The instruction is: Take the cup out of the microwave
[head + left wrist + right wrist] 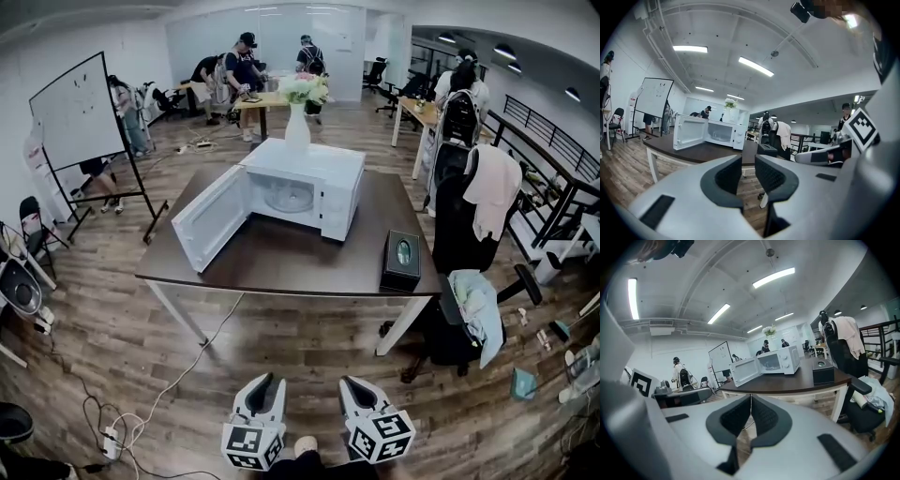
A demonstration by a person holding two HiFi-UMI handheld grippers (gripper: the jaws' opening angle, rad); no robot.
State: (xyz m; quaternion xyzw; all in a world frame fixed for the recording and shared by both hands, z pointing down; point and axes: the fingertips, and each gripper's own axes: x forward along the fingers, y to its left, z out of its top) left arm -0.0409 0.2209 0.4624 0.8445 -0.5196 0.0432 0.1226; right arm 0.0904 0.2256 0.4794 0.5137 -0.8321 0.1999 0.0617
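With your left gripper [748, 165] barely parted and right gripper [751, 403] pressed together, either would shove the cup in the microwave [328, 164], not grasp it.

I count one dark table [281, 267], one microwave [305, 183], one vase of flowers [298, 122], one black box [401, 261] and one whiteboard [80, 117]. At least five people [244, 66] are scattered about the far end. There are two grippers, the left gripper [265, 382] and the right gripper [354, 384].
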